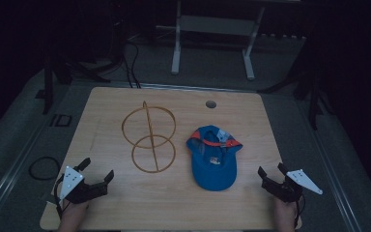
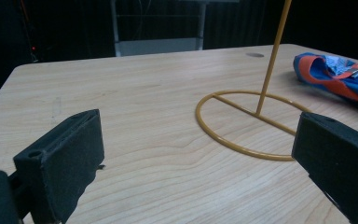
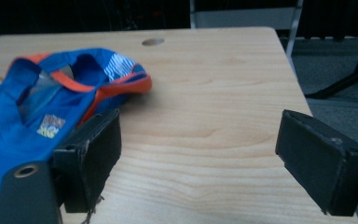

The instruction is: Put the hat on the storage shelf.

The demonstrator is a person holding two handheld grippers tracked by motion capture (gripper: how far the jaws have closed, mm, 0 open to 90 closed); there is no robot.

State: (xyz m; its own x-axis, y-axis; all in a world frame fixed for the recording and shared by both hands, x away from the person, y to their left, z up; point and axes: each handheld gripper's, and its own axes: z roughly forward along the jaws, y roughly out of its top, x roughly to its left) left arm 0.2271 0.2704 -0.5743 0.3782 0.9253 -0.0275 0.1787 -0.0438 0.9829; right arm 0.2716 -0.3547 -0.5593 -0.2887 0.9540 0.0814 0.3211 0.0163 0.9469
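On the light wooden counter (image 1: 125, 203) a blue baseball cap with orange trim (image 1: 212, 159) lies upside down, right of centre, its opening facing up and its brim pointing toward the person's edge. Just to its left stands a yellow wire stand (image 1: 149, 137), made of a flat ring base on the counter, an upright rod, and a second ring set on the rod; cap and stand are near each other but do not touch. The left tongs (image 1: 98, 169) rest near the front left corner of the counter, jaws spread wide with nothing between them; in the left gripper view the stand's base ring (image 2: 249, 123) lies ahead between the jaws, well apart from them. The right tongs (image 1: 272, 170) sit near the front right corner, also spread wide and empty; in the right gripper view the cap (image 3: 32, 107) lies just beside the left-hand jaw, whether touching it I cannot tell.
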